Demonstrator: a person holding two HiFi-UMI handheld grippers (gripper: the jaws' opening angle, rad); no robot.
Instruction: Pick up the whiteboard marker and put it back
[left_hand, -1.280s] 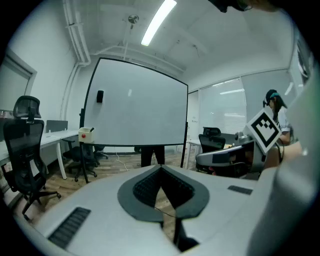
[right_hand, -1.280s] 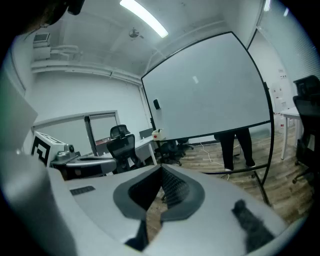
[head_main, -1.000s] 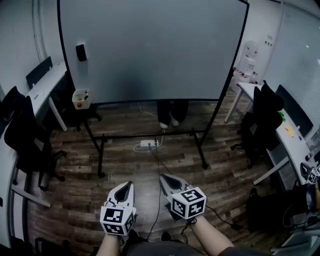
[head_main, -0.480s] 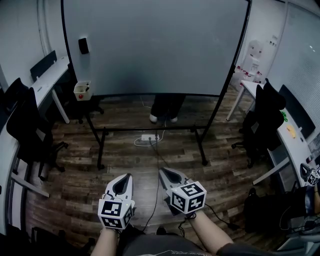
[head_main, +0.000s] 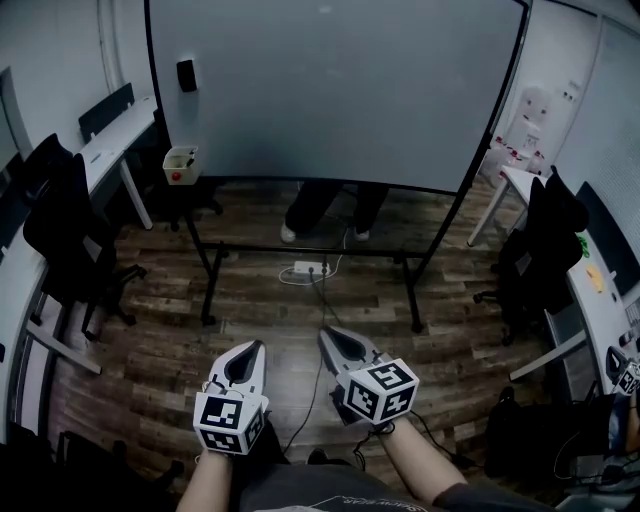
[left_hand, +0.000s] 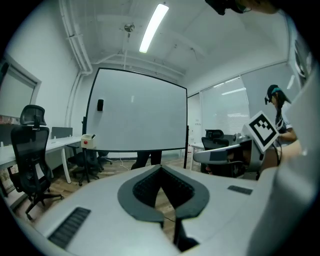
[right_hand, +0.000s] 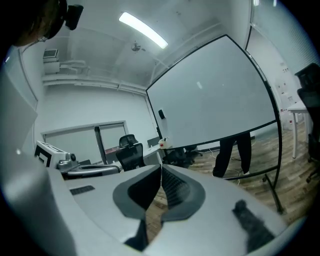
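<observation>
Approach step: no marker in either claw yet.
Your left claw (head_main: 256, 346) and right claw (head_main: 326, 333) are both pinched together and empty, well apart from the whiteboard (head_main: 330, 90). The marker is too small to make out. It is probably in the small box (head_main: 180, 165) at the board's left edge, so step closer and open one claw.

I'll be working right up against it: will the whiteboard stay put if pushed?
It would probably sway: the whiteboard is a big panel carried high on a thin black stand. Tipping seems unlikely, since that stand spreads across the floor toward the camera. Whether it has wheels, and so might roll, I cannot tell.
</observation>
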